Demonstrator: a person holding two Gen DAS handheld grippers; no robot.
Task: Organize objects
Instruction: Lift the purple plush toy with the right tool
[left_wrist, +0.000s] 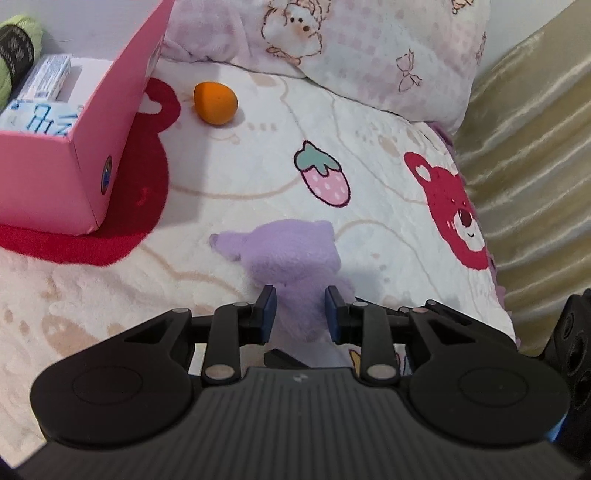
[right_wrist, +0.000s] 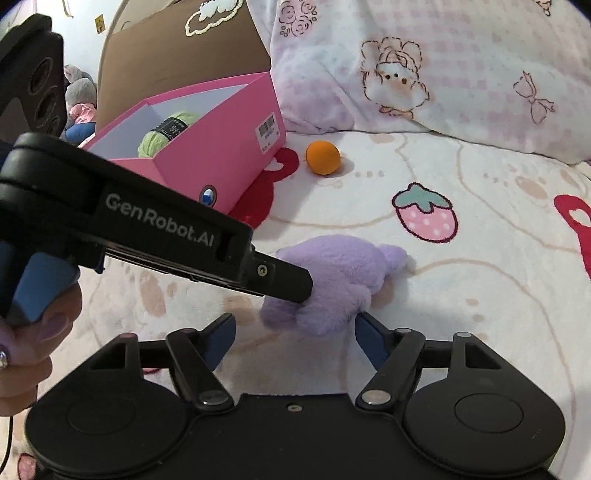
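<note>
— Plush (left_wrist: 291, 258) lay mid-bed, pinched by the left hand-held gripper (left_wrist: 300, 310), presumably to carry to the far-left pink box (left_wrist: 74, 177).
— And the right hand-held gripper (right_wrist: 295, 339)?
— Spread, freeing it.

Soft even light; fisheye-bent edges; faint blur.

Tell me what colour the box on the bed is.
Pink; the box shows best in the right wrist view.

Left claw (right_wrist: 295, 291) gripping purple plush (right_wrist: 332, 280)
</note>
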